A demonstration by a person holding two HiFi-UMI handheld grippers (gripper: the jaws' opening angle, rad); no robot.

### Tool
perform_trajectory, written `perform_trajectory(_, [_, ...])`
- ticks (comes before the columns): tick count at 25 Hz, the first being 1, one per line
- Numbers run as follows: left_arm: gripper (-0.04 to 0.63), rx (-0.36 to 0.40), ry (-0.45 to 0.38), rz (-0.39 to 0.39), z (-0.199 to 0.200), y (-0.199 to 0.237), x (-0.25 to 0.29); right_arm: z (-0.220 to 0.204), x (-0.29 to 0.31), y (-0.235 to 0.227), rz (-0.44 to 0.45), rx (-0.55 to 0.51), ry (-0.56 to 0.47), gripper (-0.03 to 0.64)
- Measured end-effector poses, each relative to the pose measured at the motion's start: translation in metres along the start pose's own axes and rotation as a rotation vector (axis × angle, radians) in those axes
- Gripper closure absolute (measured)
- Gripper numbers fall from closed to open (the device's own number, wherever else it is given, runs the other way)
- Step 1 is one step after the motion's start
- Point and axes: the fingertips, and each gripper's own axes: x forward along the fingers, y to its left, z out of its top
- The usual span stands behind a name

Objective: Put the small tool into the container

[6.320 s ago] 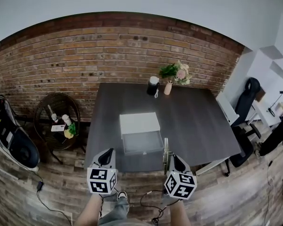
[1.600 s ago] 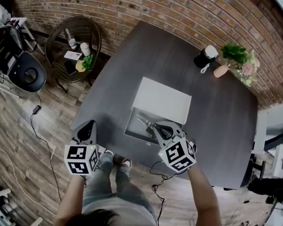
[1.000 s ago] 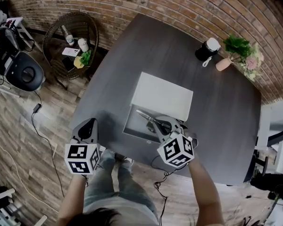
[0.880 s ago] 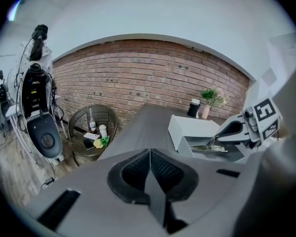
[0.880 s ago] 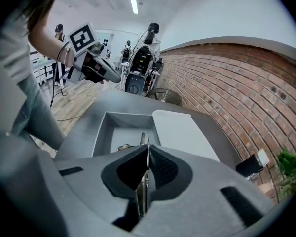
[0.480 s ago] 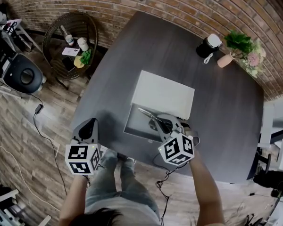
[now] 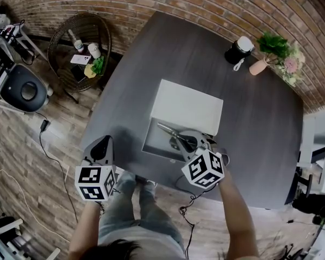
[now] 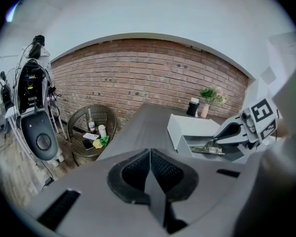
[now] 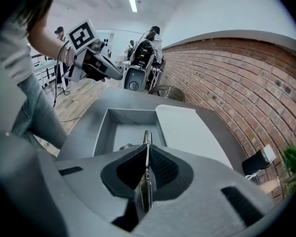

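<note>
A loft-style office or studio: exposed brick wall [image 7: 216, 4] at the far side, wood-plank floor [image 7: 21, 161], dark table [image 7: 260, 134] with a flower vase [image 7: 256, 67], wicker side table [image 7: 55, 42] at the left.

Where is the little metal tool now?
In the head view, the small tool sits between the opening jaws of the right gripper, over the open grey container near the front edge of the table.
</note>
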Motion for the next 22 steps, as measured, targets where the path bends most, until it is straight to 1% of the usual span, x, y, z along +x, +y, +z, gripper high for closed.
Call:
perform_trajectory(7, [0.588,-0.002,0.006,-0.003,-0.002,0.000,-0.003,-0.001,0.000,0.007,0.054,0.020,0.031,0.584])
perform_trajectory(10, [0.588,-0.004,0.006,-0.003,-0.003,0.001,-0.005,-0.003,0.000,0.014,0.081,0.026,0.046,0.555])
perform_trajectory(12, [0.588,-0.005,0.007,-0.001,-0.004,0.002,-0.006,-0.005,0.001,0.018,0.094,0.026,0.058,0.552])
perform_trajectory(22, [0.588,-0.007,0.012,-0.001,-0.009,0.002,-0.008,-0.014,0.005,0.024,0.118,0.030,0.091,0.537])
